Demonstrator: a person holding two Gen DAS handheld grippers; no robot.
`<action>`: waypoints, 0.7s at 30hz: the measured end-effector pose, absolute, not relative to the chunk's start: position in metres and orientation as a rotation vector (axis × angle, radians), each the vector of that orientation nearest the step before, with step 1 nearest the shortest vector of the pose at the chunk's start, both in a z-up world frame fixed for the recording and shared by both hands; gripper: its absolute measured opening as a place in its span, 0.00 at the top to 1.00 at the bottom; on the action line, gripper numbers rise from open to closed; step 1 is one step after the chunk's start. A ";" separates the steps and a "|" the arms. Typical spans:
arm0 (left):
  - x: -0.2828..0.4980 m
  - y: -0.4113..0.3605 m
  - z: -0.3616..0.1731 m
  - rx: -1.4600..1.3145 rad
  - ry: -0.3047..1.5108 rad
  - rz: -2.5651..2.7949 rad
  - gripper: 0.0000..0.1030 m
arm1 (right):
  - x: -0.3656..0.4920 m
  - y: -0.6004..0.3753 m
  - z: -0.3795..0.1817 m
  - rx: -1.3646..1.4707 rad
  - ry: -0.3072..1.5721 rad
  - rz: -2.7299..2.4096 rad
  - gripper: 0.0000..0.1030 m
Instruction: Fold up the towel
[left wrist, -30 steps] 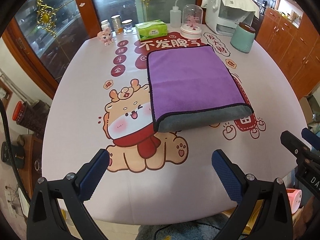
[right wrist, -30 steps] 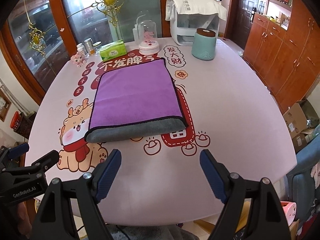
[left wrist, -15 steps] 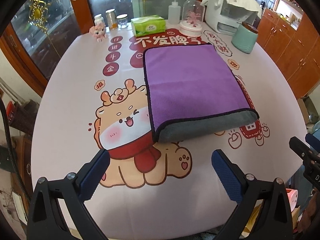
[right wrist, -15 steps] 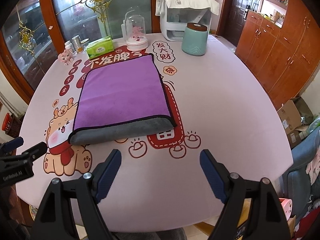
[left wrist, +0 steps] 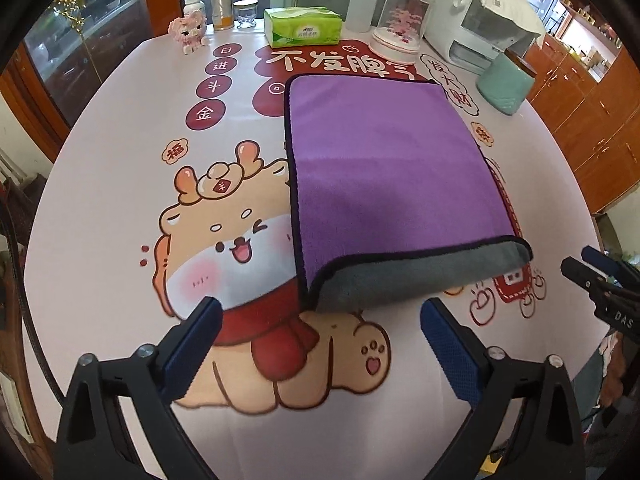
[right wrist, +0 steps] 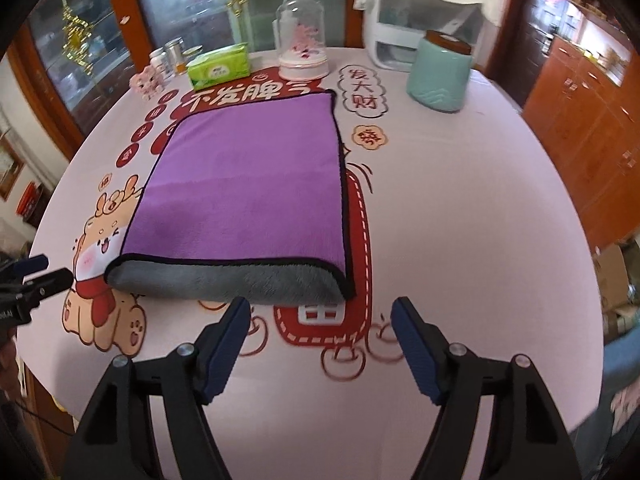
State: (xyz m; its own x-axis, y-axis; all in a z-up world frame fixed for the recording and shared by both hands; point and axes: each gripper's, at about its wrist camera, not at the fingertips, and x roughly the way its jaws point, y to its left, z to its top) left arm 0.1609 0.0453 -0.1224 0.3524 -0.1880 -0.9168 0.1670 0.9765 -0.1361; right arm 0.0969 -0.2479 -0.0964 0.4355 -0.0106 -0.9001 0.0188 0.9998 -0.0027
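Folded purple towel [left wrist: 384, 168] lies flat on the table [left wrist: 120, 160]; left gripper [left wrist: 320, 320] and right gripper [right wrist: 320, 320] hover near its near edge, jaws spread wide, empty

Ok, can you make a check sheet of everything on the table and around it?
Surface: table under a pale cartoon-printed cloth.
Job's things: towel, purple over grey, lying flat in the middle.
Clutter: tissue pack, glass dome, teal jar, squeeze bottle, small jars, pink figurine, white appliance, all along the far edge.
Grippers: left gripper and right gripper open, empty, just short of the towel.
Cables: black cable.
Surroundings: wooden cabinets, glass doors.
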 end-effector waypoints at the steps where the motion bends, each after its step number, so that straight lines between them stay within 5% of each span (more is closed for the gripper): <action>1: 0.164 0.044 -0.126 -0.014 1.184 -0.244 0.07 | 0.103 -0.252 -0.103 -0.001 1.127 0.005 0.31; 10: 0.181 0.031 -0.154 0.109 1.201 -0.376 0.26 | 0.135 -0.270 -0.142 -0.058 1.181 0.192 0.46; 21: 0.188 0.021 -0.171 0.166 1.245 -0.505 0.29 | 0.151 -0.272 -0.163 -0.119 1.231 0.363 0.55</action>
